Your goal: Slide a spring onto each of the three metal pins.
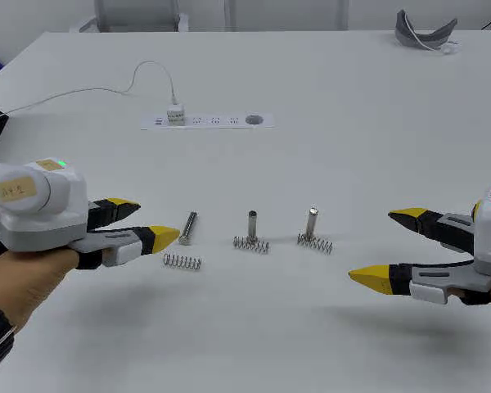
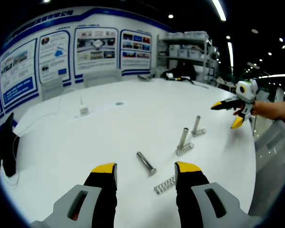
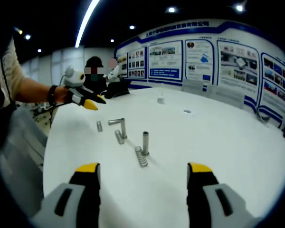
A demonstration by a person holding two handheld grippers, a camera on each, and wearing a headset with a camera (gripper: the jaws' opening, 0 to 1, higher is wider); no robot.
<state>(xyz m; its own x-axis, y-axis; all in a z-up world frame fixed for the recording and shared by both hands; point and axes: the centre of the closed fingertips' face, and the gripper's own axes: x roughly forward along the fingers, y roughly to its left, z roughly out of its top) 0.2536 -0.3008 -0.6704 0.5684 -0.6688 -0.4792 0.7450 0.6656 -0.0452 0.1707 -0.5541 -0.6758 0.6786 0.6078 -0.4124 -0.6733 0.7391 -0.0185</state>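
Springs (image 1: 251, 244) lie loose beside the three pins (image 1: 252, 224) near the front edge of the surface (image 1: 335, 90), with the fingers of the left gripper (image 1: 158, 219) and right gripper (image 1: 370, 244) apart and empty, and a thin coil could squirt from a pinch or topple an upright pin.

Pins: I see three in a row on the surface (image 1: 352, 123): left pin (image 1: 187, 228) lying down, middle pin (image 1: 252, 224) and right pin (image 1: 312, 222) upright.
Springs: middle spring (image 1: 251, 244) and right spring (image 1: 315, 242) at their upright pins' feet; left spring (image 1: 182, 261) just before the left pin.
Power strip (image 1: 206, 121): behind the row.
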